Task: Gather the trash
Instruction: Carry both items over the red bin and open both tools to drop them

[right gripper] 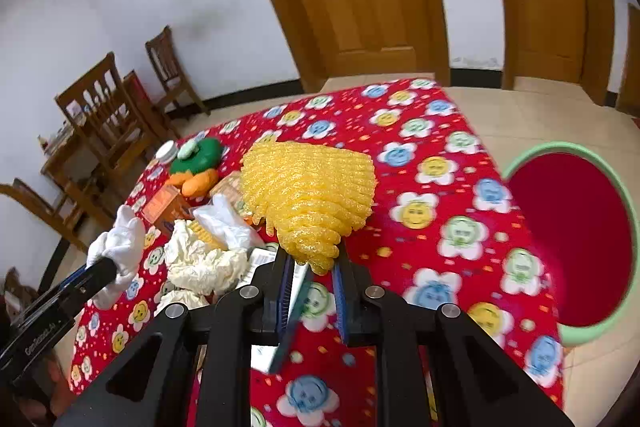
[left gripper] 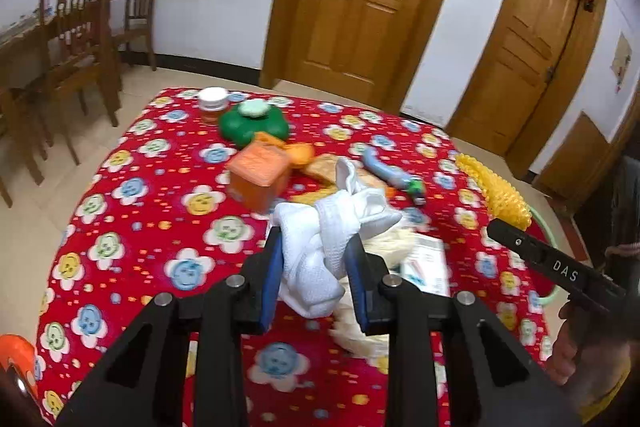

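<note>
A plain room with white walls, wooden doors and wooden chairs surrounds a counter (left gripper: 132,227) covered by a red cloth printed with smiling flowers. On it lies a small heap of things: an orange carton (left gripper: 258,177), a green round container with a pale lid (left gripper: 254,121), a white-capped jar (left gripper: 213,103), a crumpled cream paper (right gripper: 200,263) and a flat white box (left gripper: 426,265).

The left gripper (left gripper: 316,267) has its jaws narrowed on a white textured cloth or glove (left gripper: 320,247), which hangs above the counter (it is bunched, so the grip is on a fold). The right gripper (right gripper: 312,283) has its jaws closed tight on the lower tip of a yellow foam fruit net (right gripper: 308,195), soft and light, so a pinch at one end seems enough to carry it.

Beside the counter's right edge stands a red basin with a pale green rim (right gripper: 516,167), probably the place for the trash. Both pieces are held, neither is yet over the basin. The net is the nearer one, so I judge it goes in first.
</note>
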Motion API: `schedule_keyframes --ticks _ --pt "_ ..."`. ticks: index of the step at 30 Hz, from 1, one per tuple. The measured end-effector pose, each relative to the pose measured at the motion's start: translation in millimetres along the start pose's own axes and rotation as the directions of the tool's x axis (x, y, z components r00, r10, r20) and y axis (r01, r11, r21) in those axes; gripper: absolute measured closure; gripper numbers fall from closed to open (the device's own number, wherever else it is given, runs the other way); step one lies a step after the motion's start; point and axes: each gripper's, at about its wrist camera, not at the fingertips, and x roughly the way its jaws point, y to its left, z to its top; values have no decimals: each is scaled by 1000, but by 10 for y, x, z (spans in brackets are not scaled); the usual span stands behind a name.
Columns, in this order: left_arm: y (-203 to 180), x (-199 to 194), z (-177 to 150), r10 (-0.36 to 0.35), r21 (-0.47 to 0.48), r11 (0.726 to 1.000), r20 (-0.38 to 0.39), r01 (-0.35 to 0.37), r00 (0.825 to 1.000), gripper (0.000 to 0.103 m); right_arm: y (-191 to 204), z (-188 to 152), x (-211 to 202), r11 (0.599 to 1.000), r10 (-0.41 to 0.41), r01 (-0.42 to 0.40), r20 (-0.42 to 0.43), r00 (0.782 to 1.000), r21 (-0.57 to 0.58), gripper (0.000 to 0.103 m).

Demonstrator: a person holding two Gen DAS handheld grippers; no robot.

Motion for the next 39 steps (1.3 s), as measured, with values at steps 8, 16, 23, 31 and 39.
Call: schedule_keyframes --ticks 8,16,23,31,39 --pt "-500 25 59 -86 59 994 -41 88 995 73 -353 -61 -527 997 -55 51 76 996 57 85" --pt "-1124 143 110 -139 145 978 -69 148 988 73 -841 -144 -792 982 -138 121 109 984 144 84" --pt "-1592 491 124 -141 182 970 -109 159 984 73 -1323 -225 -782 956 -204 180 84 975 232 84" --pt "-2028 872 104 -157 217 958 -161 190 974 73 -1832 -289 -619 931 -237 220 25 971 293 79" --pt "-2360 1178 62 -160 248 945 -211 212 964 73 -2145 -286 -563 918 -224 205 18 974 340 62"
